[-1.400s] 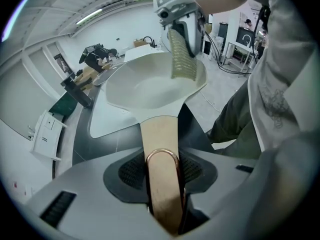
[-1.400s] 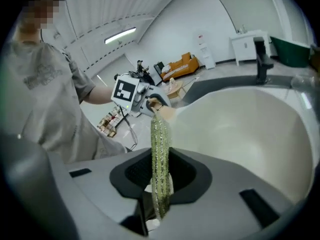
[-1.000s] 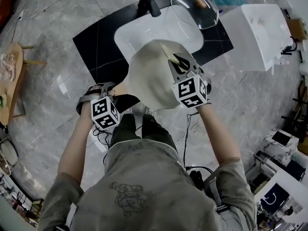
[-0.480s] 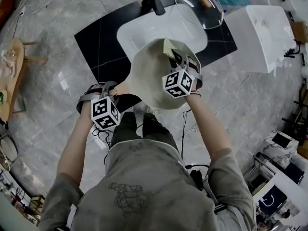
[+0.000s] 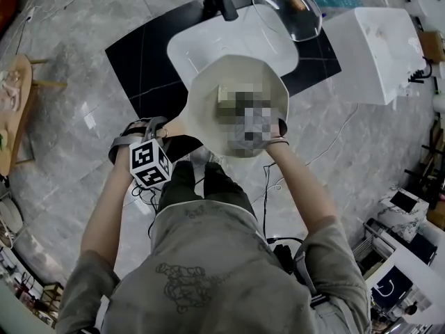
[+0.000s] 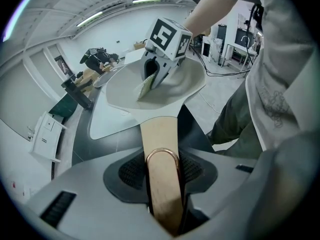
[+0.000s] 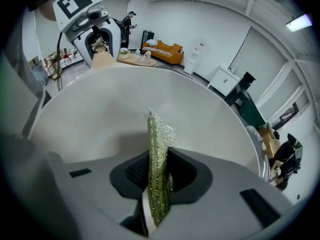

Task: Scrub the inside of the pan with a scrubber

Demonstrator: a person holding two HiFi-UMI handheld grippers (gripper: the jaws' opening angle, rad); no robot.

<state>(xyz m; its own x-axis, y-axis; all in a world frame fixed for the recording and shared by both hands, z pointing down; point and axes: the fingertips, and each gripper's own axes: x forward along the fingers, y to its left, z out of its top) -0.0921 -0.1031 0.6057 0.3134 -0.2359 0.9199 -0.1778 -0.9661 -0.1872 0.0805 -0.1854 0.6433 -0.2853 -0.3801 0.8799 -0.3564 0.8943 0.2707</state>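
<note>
The left gripper [image 6: 162, 176] clamps the pan [image 7: 150, 84] by its handle [image 6: 159, 134], and the right gripper [image 7: 159, 173] pinches the scrubber [image 7: 158, 134] inside it, so scrubbing looks barely begun.

The left hand-held gripper [image 6: 162, 173] clamps the pan's [image 6: 125, 91] wooden handle [image 6: 160, 134]; the right hand-held gripper [image 6: 154, 79] holds a scrubber [image 6: 144, 89] inside the pan

Ceiling strip lights [image 6: 145, 0] are flooding the room with bright, even white light, casting only a soft shadow inside the pan [image 7: 150, 94]. Both gripper views are bending hard at the edges and darkening into black corners, their near foreground going soft, while the glass lid [image 5: 286, 9] is glinting faintly
</note>
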